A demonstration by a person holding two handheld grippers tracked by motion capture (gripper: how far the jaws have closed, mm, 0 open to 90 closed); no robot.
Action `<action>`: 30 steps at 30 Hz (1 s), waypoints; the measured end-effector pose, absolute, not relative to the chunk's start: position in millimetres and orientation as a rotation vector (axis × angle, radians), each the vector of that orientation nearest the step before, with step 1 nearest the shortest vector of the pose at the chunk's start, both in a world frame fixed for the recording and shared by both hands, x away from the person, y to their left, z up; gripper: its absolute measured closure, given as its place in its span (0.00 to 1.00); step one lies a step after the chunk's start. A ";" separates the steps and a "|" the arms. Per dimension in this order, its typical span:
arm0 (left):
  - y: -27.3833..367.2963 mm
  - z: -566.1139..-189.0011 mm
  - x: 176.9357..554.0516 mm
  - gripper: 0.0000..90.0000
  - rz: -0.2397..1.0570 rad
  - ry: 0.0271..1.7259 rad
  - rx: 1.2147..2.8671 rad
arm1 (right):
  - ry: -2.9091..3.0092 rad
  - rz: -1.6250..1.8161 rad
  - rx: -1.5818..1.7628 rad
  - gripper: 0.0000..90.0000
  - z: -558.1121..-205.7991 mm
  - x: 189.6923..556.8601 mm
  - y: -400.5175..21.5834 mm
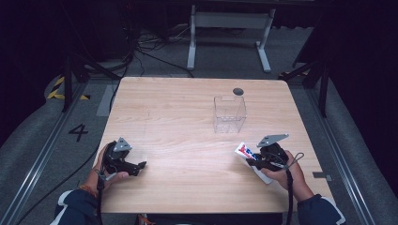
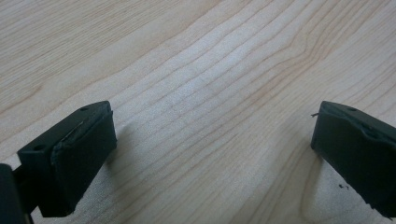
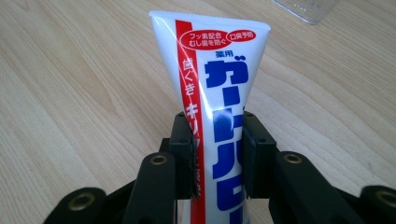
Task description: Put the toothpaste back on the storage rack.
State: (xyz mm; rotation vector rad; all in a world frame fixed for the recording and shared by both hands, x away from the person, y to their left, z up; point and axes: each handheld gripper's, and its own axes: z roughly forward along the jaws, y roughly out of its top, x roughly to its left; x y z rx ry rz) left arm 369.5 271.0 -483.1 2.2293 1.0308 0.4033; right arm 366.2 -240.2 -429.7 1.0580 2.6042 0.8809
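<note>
While both hands sit low at the near edge of the table [image 1: 187, 101], status per item:

right gripper [image 1: 252, 161]: jaws clamped on the toothpaste tube [image 1: 244, 151], pads squeezing its flat sides partway along the body; seen clearly in the right gripper view [image 3: 218, 154].
right hand [image 1: 281, 171]: wrapped around the gripper body near the table's right front corner, forearm coming in from the bottom edge, gripper pointing left and slightly away from the person; cable loops off its back.
toothpaste tube: white with red stripe and blue lettering [image 3: 212, 88], crimped flat end sticking out past the jaws, other end running back under the hand; low over the wood, can't tell if it touches.
left gripper [image 1: 139, 167]: jaws wide apart, nothing between them; in the left gripper view [image 2: 212, 140] both pads hang just above bare wood.
left hand [image 1: 105, 164]: holds the gripper at the table's left front, pointing right toward the middle, wrist roughly level.
clear box [image 1: 229, 114]: transparent container standing upright, farther back on the table, beyond the right gripper and well apart from the tube.
</note>
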 end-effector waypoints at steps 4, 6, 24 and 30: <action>271.1 -483.1 369.7 0.00 0.406 1.029 2.229 | 2.547 0.925 1.074 0.79 -426.5 365.3 -245.0; 271.0 -483.1 369.5 0.00 0.403 1.031 2.229 | 2.529 0.945 1.075 0.79 -425.5 364.8 -247.5; 271.0 -483.1 369.4 0.00 0.400 1.033 2.229 | 2.408 1.112 1.001 0.79 -399.3 361.8 -256.1; 271.1 -483.1 369.6 0.00 0.403 1.030 2.229 | 2.365 1.159 0.971 0.79 -385.5 361.2 -255.9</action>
